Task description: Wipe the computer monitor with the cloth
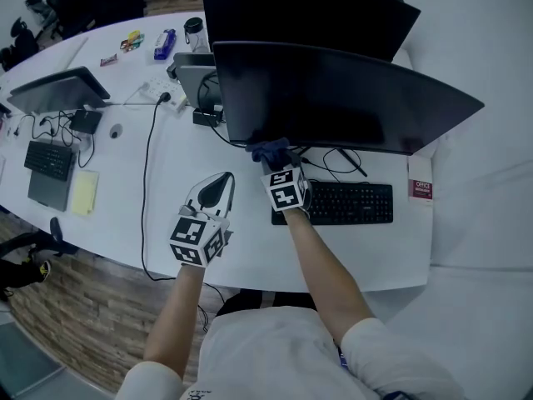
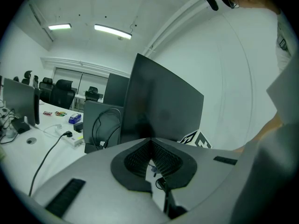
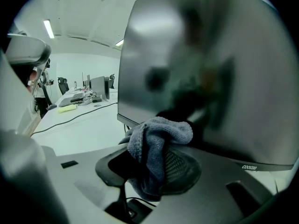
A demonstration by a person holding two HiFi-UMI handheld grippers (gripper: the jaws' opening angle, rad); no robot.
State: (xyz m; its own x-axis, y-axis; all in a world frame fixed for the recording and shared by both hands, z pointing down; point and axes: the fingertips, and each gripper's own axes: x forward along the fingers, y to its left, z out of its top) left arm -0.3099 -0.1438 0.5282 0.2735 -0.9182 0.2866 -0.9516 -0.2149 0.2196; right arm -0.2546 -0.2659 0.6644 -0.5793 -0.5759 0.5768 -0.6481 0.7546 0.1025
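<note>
Monitor (image 1: 333, 98) — white desk (image 1: 179, 152), office chairs (image 1: 92, 2)

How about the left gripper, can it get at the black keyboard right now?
Probably not directly: the right gripper, shut on the cloth, and its forearm lie between the left gripper and the keyboard. The left, jaws shut and empty, would have to cross over that arm.

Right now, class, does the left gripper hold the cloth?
No: the cloth is clamped in the right tongs by the monitor and its lower edge, while the left tongs are shut on nothing.
</note>
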